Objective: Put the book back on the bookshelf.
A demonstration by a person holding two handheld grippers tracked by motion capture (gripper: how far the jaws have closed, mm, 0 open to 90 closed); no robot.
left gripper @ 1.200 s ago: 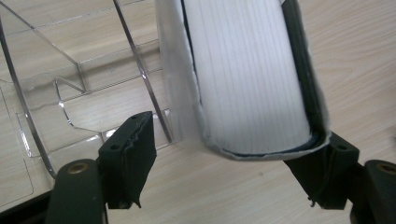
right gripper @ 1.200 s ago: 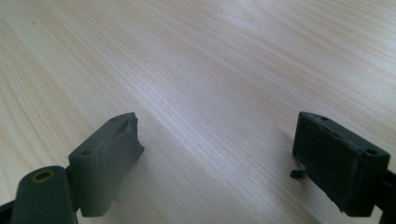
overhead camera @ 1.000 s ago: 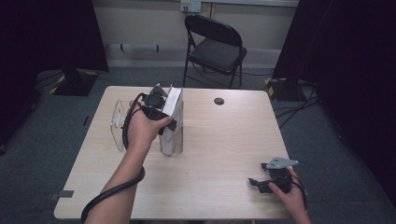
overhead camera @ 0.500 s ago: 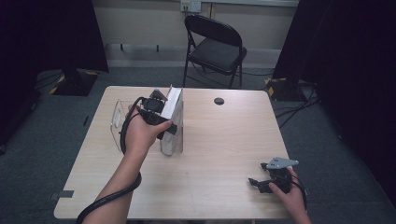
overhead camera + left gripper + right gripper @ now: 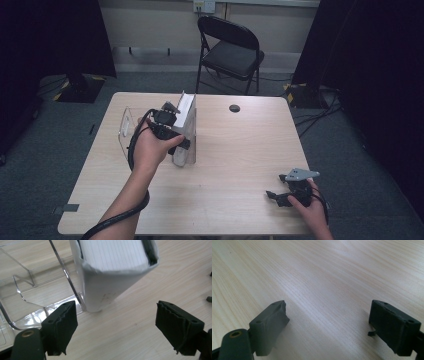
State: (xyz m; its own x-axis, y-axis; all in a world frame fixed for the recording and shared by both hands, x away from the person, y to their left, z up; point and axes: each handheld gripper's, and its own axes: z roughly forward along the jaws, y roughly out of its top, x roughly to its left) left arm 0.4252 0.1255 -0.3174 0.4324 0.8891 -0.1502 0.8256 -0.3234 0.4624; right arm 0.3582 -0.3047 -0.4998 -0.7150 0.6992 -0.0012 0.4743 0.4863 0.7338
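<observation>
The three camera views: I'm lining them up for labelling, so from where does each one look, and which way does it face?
High view: fixed above the person's side, facing forward and down on the light wooden table; both forearms and tongs show.
Left gripper view: rides the left tongs, jaws apart, facing the upright thick white-covered book beside the clear plastic rack.
Right gripper view: rides the right tongs, jaws apart, facing bare tabletop.
Shared: the high view and the left gripper view both show book and rack.
</observation>
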